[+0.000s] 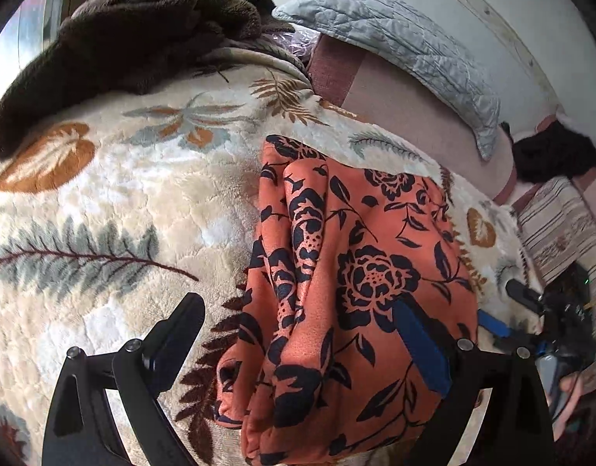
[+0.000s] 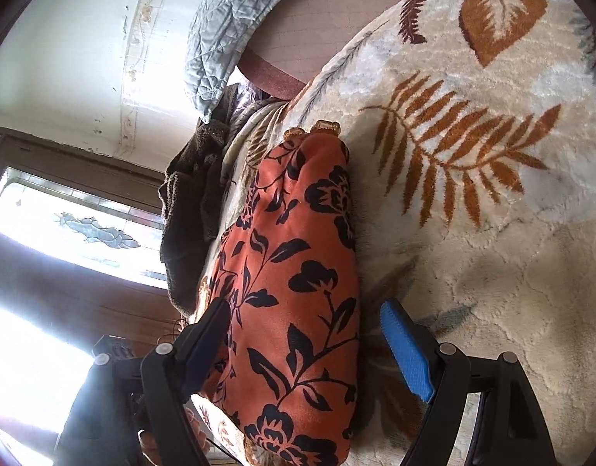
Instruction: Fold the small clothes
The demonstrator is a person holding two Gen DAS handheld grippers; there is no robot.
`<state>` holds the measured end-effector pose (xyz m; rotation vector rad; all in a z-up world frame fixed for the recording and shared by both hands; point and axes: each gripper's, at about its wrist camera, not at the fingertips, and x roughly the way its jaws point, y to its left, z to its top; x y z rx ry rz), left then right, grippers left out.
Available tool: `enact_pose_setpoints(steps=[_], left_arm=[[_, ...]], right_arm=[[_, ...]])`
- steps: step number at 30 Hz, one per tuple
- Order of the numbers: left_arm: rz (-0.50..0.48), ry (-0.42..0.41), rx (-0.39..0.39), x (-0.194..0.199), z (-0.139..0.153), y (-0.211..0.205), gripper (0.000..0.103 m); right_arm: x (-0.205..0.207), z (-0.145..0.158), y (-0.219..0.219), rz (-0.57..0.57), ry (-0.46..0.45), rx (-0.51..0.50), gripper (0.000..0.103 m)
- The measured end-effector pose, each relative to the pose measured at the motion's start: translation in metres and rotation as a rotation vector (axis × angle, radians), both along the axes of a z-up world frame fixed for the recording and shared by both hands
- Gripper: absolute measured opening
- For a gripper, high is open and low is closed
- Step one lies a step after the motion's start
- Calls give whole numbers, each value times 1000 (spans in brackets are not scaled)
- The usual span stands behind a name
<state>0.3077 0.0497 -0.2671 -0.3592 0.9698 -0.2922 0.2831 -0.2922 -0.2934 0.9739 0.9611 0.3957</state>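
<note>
An orange garment with a dark floral print [image 1: 348,272] lies folded and bunched on a cream leaf-patterned blanket [image 1: 115,202]. My left gripper [image 1: 298,310] is open, its fingers spread to either side of the garment's near end, just above it. In the right wrist view the same garment [image 2: 298,272] lies between the spread fingers of my right gripper [image 2: 305,310], which is open; its blue-padded finger [image 2: 406,349] rests on the blanket [image 2: 492,233] beside the cloth. The right gripper also shows at the right edge of the left wrist view [image 1: 538,310].
A dark brown fleece [image 1: 134,35] lies heaped at the far left of the bed. A grey quilted pillow [image 1: 398,42] leans against the wall. Pink bedding [image 1: 406,112] and striped cloth [image 1: 562,229] lie to the right. A window [image 2: 76,225] is behind.
</note>
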Motion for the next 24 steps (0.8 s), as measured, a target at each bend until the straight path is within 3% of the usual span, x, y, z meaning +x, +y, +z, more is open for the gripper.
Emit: enact_pose_setpoints(steps=[4,9,15,24], left_arm=[[16,119,-199,15,-19,18,97],[62,212,-293,25,-41,28,97],[46,214,-333,29,-41,27,98],[-6,245,-454,46,-48,23,98]], right_arm=[[1,-3,1,9,11,6,82],[7,-14,3,21,53,15,82],[15,-34,14,59,104,34,83],[23,-36,30,106,61,46,83]])
